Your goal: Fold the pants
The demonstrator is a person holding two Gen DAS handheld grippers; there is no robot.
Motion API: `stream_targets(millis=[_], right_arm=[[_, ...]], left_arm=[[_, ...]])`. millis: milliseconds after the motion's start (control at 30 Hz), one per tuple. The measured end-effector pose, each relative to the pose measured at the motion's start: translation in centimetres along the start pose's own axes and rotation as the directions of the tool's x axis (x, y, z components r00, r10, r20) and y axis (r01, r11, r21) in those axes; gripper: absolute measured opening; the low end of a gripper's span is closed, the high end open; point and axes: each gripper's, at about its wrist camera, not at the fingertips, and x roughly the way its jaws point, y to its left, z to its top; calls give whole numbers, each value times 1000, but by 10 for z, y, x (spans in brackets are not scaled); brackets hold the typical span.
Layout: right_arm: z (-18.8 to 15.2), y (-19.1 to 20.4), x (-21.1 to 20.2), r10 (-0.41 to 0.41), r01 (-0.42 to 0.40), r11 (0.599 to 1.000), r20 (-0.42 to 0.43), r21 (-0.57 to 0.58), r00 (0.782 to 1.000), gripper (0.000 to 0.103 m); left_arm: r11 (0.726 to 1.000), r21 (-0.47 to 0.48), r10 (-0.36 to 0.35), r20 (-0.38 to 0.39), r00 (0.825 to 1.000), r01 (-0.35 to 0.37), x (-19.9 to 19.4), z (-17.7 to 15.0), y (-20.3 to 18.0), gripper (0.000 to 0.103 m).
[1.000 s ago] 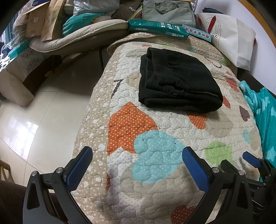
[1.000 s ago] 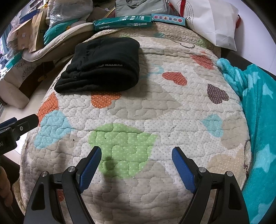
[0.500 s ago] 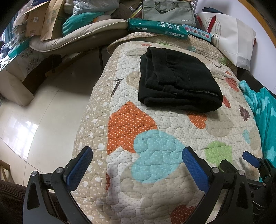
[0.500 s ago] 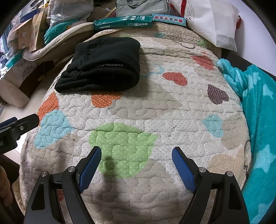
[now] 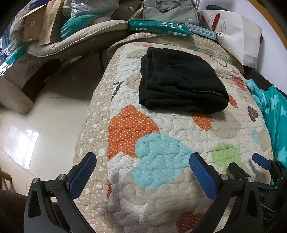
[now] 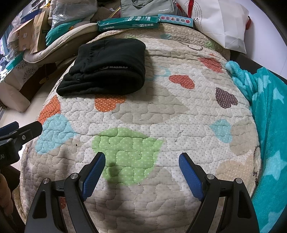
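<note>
**Folded pants on the quilt, both grippers empty**

The black pants [image 5: 181,80] lie folded in a compact stack on the heart-patterned quilt [image 5: 157,156], toward the bed's far end and close to its left edge. Both grippers hang over the near end, well apart from the pants.

The left gripper [image 5: 143,168] has its blue-padded fingers [image 5: 202,175] spread wide with nothing between them, over the orange and light-blue hearts. The right gripper [image 6: 141,170] is likewise spread and empty, over the green heart.

The left wrist view alone shows the glossy tiled floor [image 5: 44,125] beside the bed's left edge, and the stack's layered left side. It also catches the right gripper at its lower right edge.

The right wrist view alone shows the pants' [image 6: 105,68] rounded fold on the right side and a strip of pale lettering on the near face. It takes in much more of the teal star blanket [image 6: 269,116] along the bed's right edge, and the left gripper's tip [image 6: 23,132] at its left border.

Both views show a green package [image 6: 128,22], a grey bag [image 5: 170,10] and a white bag [image 6: 220,23] at the far end.
</note>
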Motion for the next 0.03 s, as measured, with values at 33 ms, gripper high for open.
stream_targets(millis=[33], right_arm=[[0, -1, 0, -1, 1, 1000, -1, 1, 1000, 88]], left_arm=[[1000, -3, 0, -5, 1000, 0, 1, 1, 1, 103]])
